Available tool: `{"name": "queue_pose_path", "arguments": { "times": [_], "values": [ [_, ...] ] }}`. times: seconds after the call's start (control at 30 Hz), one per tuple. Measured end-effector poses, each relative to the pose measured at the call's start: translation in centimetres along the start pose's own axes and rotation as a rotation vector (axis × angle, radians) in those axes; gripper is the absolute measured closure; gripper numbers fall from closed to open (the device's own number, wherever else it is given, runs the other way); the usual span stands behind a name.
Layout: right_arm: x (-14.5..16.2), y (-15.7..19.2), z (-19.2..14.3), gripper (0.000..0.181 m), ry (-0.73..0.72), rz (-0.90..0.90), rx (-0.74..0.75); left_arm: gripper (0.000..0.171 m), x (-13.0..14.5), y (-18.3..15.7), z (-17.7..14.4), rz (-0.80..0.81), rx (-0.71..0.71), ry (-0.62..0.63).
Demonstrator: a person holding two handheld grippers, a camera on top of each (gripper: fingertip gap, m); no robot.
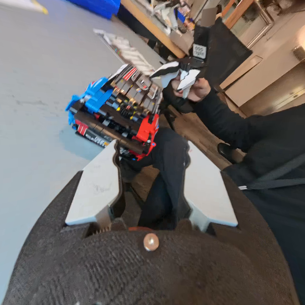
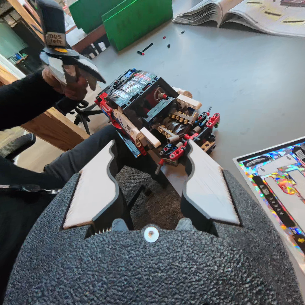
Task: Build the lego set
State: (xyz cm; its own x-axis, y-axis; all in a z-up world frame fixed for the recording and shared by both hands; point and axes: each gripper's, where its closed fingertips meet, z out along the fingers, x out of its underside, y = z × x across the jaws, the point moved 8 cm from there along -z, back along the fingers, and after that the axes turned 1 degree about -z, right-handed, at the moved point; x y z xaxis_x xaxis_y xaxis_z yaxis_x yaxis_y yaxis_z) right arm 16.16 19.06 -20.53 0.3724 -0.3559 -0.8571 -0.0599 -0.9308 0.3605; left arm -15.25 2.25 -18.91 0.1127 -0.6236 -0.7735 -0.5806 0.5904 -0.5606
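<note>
- Right wrist view: right claw (image 2: 151, 145) was spread wide with nothing between its fingers, hovering off the bench's near edge.
- Lego car (image 2: 158, 113) sat part-built on the grey bench (image 2: 247, 74), at the near edge, one end overhanging it.
- Right finger tip (image 2: 192, 145) was just beside the car's red beam end; contact couldn't be confirmed.
- Left claw (image 2: 77, 77) was held up off the bench edge, apart from the car; fingers looked spread and empty.
- Holographic sticker sheet (image 2: 277, 184) lay at the bench's right edge.
- Open instruction booklet (image 2: 239, 14) lay toward the far right corner.
- Green bins (image 2: 132, 18) stood along the far side, with loose small parts (image 2: 146, 48) in front of them.
- Left wrist view: left claw (image 1: 151, 145) gaped open, empty, and the car's underside faced it.
</note>
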Motion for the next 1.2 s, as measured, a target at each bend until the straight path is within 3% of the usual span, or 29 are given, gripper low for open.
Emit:
{"name": "queue_pose_path", "arguments": {
  "times": [0.1,0.17,0.3,0.5,0.63,0.87,1.03,1.2],
  "values": [
    [-0.6,-0.8,0.9,0.105,0.022,0.025,-0.051,0.083,0.7,2.9,1.5,-0.144,-0.015,0.096],
    [-1.0,-1.0,1.5,0.105,0.033,0.047,-0.091,0.088,-0.1,3.2,1.9,-0.257,0.097,0.034],
    [-1.9,-1.5,2.7,0.107,0.05,0.055,-0.111,0.089,-1.2,4.3,1.8,-0.348,0.129,0.017],
    [-3.9,-2.1,0.2,0.101,0.055,0.019,-0.022,0.092,-0.9,5.2,-0.2,-0.323,0.015,0.045],
    [-2.8,-3.4,-0.2,0.095,0.139,0.068,0.101,0.089,-0.4,4.2,0.0,-0.32,0.02,0.027],
    [-1.4,-3.9,2.9,0.09,0.228,0.174,0.071,0.091,0.4,3.8,2.4,-0.335,0.084,0.06],
    [-2.3,-3.8,4.3,0.091,0.264,0.167,0.079,0.095,0.3,4.6,1.6,-0.349,-0.012,-0.034],
    [-5.0,-3.9,8.4,0.097,0.33,0.063,0.052,0.093,-0.6,6.1,-0.8,-0.308,-0.169,-0.089]
  ]
}}
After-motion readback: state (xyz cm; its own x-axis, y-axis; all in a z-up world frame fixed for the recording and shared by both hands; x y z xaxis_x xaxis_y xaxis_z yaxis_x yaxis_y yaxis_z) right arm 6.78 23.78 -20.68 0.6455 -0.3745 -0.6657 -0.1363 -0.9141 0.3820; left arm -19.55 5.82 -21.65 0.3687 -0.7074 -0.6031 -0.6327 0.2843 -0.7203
